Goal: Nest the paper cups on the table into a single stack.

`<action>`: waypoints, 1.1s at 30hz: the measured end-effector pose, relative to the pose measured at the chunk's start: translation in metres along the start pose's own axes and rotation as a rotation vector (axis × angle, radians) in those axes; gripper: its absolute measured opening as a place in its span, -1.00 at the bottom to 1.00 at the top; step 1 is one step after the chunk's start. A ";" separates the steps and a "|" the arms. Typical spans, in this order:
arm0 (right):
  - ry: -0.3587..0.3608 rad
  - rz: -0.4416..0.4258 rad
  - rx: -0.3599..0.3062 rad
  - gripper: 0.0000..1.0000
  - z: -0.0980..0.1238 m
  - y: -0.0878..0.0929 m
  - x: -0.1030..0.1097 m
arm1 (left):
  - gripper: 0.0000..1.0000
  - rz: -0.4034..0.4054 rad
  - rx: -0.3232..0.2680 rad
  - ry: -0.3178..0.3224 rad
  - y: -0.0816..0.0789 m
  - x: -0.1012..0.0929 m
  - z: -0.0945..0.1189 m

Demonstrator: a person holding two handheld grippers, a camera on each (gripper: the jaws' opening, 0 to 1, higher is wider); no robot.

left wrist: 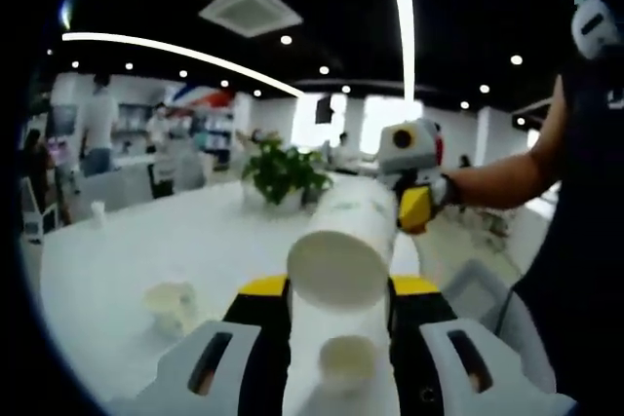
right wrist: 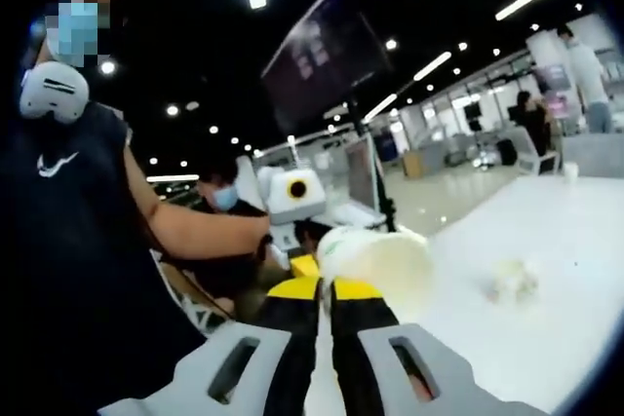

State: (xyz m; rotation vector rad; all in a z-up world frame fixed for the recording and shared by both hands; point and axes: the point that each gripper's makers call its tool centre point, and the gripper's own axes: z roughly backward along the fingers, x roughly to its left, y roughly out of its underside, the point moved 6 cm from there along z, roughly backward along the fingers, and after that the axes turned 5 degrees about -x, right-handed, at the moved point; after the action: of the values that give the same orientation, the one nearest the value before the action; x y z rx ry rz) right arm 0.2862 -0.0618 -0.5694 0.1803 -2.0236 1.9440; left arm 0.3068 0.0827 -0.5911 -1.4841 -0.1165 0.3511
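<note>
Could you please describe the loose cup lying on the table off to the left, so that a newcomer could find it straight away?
Start at the big white table with the potted plant near its far side. Nearer than the plant, left of the left gripper, sits a small pale paper cup. Unlike the stacked cups held between the grippers, it rests alone on the tabletop.

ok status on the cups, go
Left gripper shut on paper cup stack, held sideways. Right gripper shut on its far end. Two loose cups wait on table.
</note>
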 end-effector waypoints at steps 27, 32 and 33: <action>0.144 0.265 0.254 -1.00 0.003 -0.048 0.006 | 0.86 -0.053 0.051 -0.296 0.019 0.020 0.038; 0.176 0.308 0.320 -1.00 0.004 -0.057 0.003 | 0.90 -0.054 0.054 -0.352 0.023 0.024 0.050; 0.179 0.315 0.332 -1.00 0.004 -0.058 0.003 | 0.91 -0.052 0.063 -0.366 0.025 0.026 0.052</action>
State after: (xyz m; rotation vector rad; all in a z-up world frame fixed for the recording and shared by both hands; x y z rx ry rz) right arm 0.3010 -0.0685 -0.5134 -0.2436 -1.6844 2.3851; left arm 0.3123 0.1413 -0.6141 -1.3396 -0.4312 0.5764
